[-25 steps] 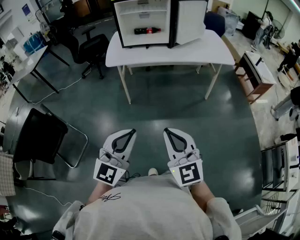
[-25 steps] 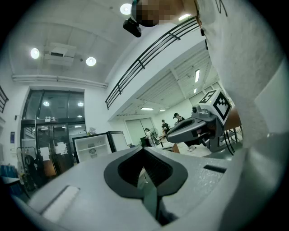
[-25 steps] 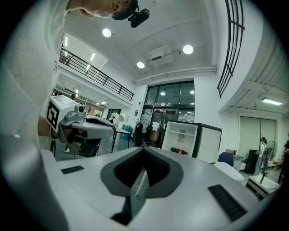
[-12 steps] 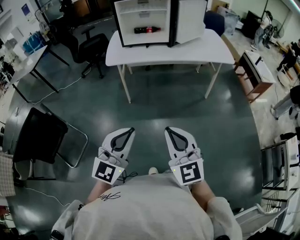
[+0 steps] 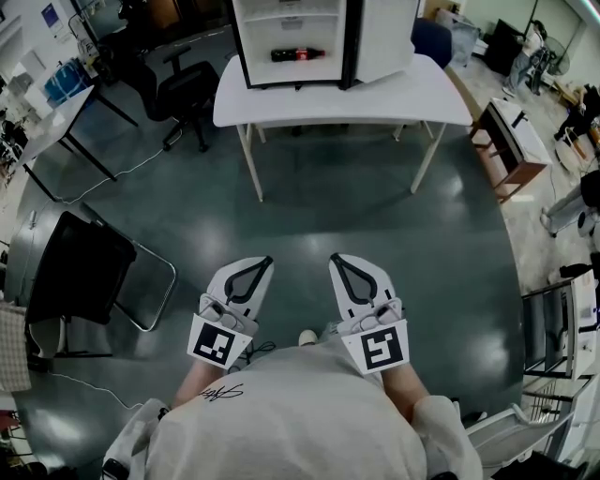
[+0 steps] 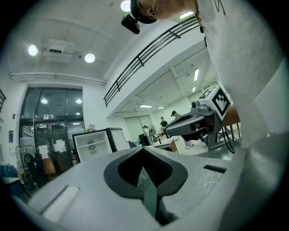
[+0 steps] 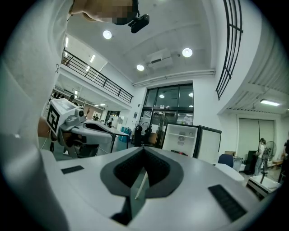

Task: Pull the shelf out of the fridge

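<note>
A small fridge [image 5: 291, 42] stands open on a white table [image 5: 342, 98] far ahead, its door [image 5: 382, 37] swung to the right. Inside it, a white shelf [image 5: 289, 17] sits above a cola bottle [image 5: 295, 54] that lies on its side. My left gripper [image 5: 264, 262] and right gripper [image 5: 336, 260] are held side by side close to my body, over the floor and well short of the table. Both are shut with nothing between the jaws. The fridge [image 7: 183, 139] and its shelf [image 7: 179, 134] also show in the right gripper view, and the fridge [image 6: 92, 144] shows in the left gripper view.
A black office chair [image 5: 187, 94] stands left of the table, next to a desk [image 5: 56, 122]. A black folding chair [image 5: 84, 272] is on my left. A wooden cabinet [image 5: 511, 141] stands to the right. Dark floor lies between me and the table.
The fridge and table sit slightly higher in the head view. Both grippers stay shut and have barely moved.
</note>
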A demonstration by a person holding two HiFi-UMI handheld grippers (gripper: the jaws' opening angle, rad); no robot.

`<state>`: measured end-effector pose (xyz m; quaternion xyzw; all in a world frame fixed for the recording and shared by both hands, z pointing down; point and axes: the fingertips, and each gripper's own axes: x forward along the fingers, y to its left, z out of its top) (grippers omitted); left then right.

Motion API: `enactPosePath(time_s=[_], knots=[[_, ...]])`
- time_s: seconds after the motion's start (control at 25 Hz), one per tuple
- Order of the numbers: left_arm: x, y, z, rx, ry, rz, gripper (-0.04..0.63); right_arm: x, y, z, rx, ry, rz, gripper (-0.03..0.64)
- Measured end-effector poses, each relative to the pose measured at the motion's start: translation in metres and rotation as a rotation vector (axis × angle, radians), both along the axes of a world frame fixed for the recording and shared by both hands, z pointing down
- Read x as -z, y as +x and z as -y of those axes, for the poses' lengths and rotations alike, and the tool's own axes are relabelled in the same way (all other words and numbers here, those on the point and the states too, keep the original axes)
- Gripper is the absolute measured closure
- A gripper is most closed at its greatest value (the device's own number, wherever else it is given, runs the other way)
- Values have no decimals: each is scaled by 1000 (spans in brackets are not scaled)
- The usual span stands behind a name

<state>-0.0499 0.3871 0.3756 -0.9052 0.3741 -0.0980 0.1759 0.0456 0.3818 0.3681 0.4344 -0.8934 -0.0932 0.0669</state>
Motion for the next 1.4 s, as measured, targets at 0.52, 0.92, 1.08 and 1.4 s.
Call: enactPosePath(time_s=[0.52, 0.92, 1.08, 1.4], knots=[[-11, -8, 1, 32, -93, -93, 591, -9, 2, -2, -15, -25, 5, 604], [-7, -14, 24, 48, -101, -115, 591, -7, -13, 19, 41, -39, 47, 604], [-5, -12, 37, 47, -91, -116, 591, -9, -13, 31, 52, -52, 46, 604], [1, -10, 70, 52, -105, -165, 592, -5, -7, 67, 53, -47, 45, 604]])
